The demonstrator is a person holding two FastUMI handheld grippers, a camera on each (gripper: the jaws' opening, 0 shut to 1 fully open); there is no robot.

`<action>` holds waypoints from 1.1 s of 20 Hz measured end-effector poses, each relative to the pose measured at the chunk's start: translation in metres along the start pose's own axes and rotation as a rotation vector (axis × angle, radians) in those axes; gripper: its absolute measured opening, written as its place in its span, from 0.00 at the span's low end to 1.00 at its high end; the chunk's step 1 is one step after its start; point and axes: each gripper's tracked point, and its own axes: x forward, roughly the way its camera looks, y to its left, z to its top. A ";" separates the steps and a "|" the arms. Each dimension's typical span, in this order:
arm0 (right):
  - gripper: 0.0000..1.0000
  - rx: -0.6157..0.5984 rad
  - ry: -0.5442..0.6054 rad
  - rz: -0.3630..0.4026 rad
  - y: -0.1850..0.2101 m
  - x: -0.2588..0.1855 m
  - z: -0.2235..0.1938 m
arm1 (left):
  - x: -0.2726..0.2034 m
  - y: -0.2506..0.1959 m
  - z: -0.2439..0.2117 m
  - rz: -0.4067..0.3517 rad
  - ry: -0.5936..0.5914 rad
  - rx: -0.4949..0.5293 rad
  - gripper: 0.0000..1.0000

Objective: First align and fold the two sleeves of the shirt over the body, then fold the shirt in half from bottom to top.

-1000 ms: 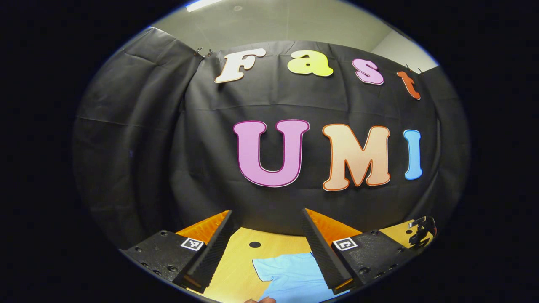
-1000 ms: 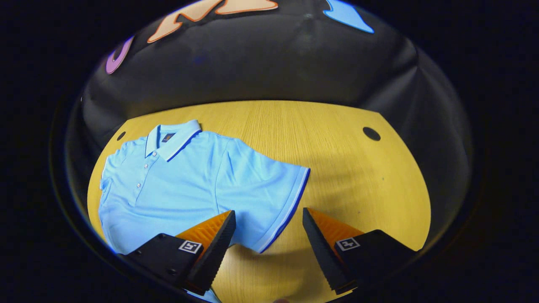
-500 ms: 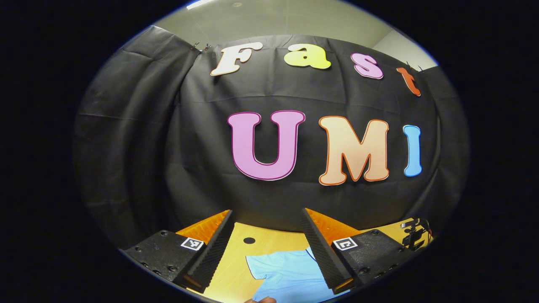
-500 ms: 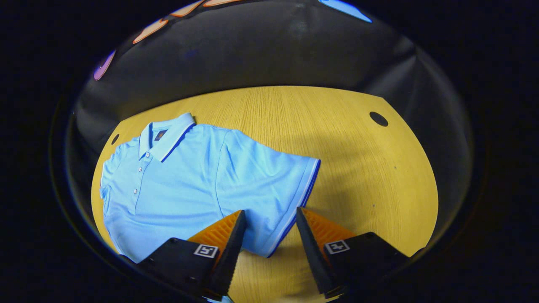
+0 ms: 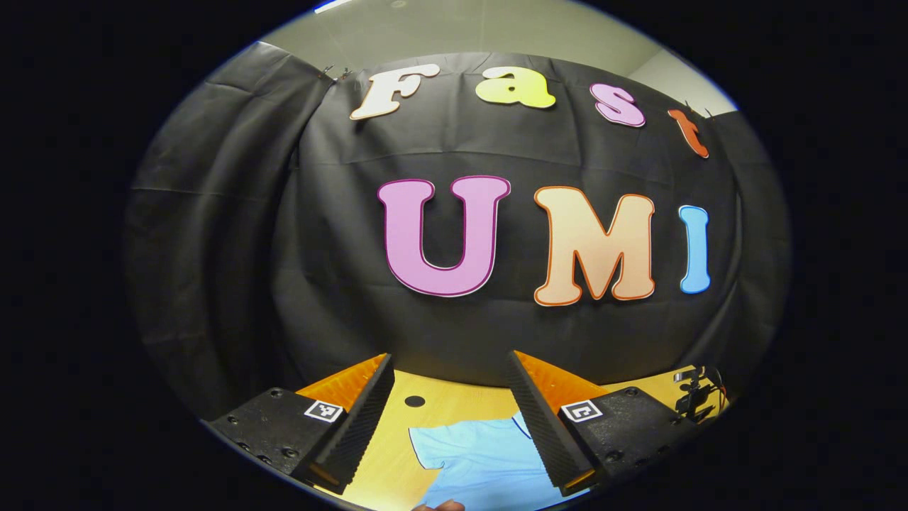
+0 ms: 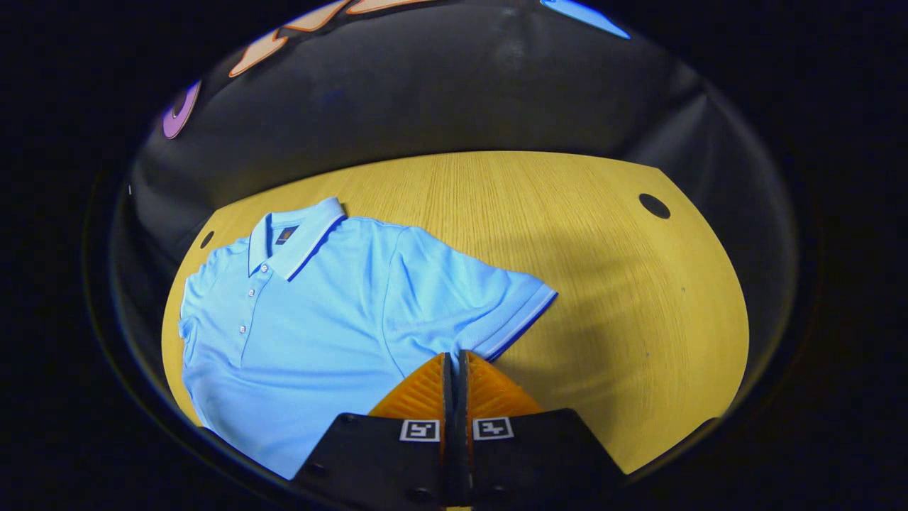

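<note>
One light-blue short-sleeved polo shirt is laid flat on the yellow wooden worktop, centre-left. Right tongs are clamped on its sleeve hem; left tongs are held apart.

Left gripper jaws apart above wooden table, blue shirt below, fingertip at edge

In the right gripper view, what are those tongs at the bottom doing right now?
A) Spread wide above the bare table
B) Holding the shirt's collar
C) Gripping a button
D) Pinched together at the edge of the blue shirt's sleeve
D: the right tongs are closed at the lower edge of the blue shirt's sleeve, far from the collar.
</note>
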 end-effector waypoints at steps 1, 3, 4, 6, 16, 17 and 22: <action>0.03 0.031 -0.014 0.037 0.008 0.002 0.003 | -0.001 -0.002 -0.001 -0.002 0.000 0.007 0.94; 0.03 0.143 -0.033 0.108 0.021 0.001 0.007 | -0.001 -0.003 0.003 -0.002 -0.007 0.026 0.94; 0.03 0.199 -0.042 0.135 0.026 0.000 0.012 | -0.001 -0.004 0.005 -0.004 -0.013 0.033 0.94; 0.01 0.265 -0.052 0.169 0.024 -0.004 0.017 | -0.001 -0.004 0.004 -0.005 -0.014 0.038 0.95; 0.02 0.286 -0.093 0.196 0.025 -0.017 0.028 | 0.028 0.020 -0.061 0.023 0.125 0.008 0.96; 0.02 0.281 -0.091 0.198 0.025 -0.017 0.027 | 0.034 0.027 -0.080 0.027 0.172 0.004 0.95; 0.02 0.264 -0.079 0.183 0.024 -0.017 0.023 | 0.062 0.062 -0.189 0.059 0.428 -0.007 0.96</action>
